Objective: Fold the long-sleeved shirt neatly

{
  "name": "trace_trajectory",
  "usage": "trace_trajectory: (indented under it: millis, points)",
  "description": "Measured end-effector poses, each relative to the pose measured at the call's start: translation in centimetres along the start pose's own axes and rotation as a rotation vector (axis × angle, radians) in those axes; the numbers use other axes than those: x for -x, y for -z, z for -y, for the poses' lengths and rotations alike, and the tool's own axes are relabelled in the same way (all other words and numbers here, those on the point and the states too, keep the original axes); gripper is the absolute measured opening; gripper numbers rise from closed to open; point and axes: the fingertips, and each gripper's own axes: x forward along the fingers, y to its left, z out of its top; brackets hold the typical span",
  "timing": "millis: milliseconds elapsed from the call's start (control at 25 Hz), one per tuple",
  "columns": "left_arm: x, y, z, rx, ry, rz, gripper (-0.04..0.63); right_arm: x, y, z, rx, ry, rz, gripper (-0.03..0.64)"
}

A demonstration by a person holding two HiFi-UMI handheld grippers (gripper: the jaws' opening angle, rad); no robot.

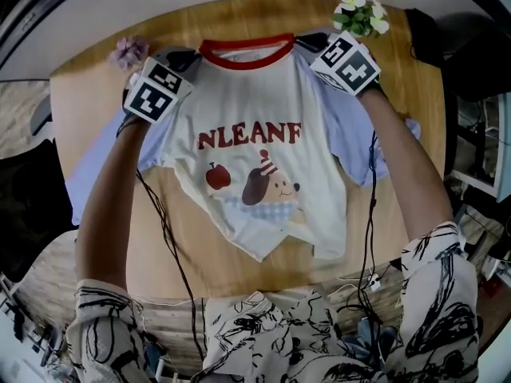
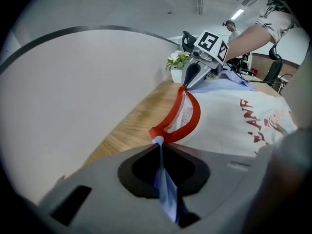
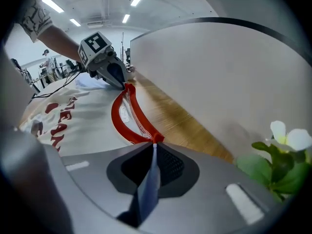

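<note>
The shirt (image 1: 251,106) lies face up on the round wooden table (image 1: 200,246). It has a cream body, a red collar (image 1: 247,53), pale blue sleeves, and red lettering above an apple and a dog. My left gripper (image 1: 190,59) is shut on the blue shoulder cloth just left of the collar. The left gripper view shows the fabric pinched between the jaws of the left gripper (image 2: 158,143). My right gripper (image 1: 310,43) is shut on the other shoulder, as the right gripper view shows for the right gripper (image 3: 154,144). The hem is rumpled near me.
A small plant with white flowers (image 1: 359,10) stands at the table's far right, close to my right hand. A purple flower (image 1: 128,52) sits at the far left. Black cables (image 1: 172,246) trail from both grippers across the table. A dark chair (image 1: 24,206) stands to the left.
</note>
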Motion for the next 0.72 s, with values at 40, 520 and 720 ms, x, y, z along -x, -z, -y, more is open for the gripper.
trace_trajectory:
  millis: [40,520,720]
  points:
    - [0.0,-0.1,0.0,-0.013,-0.006,-0.012,0.023,0.1,-0.1,0.0,0.004,0.015,-0.004,0.032]
    - [4.4,-1.5,2.1,0.012,-0.072,0.151,0.382,3.6,-0.5,-0.6,-0.132,0.063,0.111,0.317]
    - [14.3,-2.3,7.8,0.033,-0.135,0.293,0.44,12.8,-3.1,-5.6,-0.182,0.09,0.281,0.399]
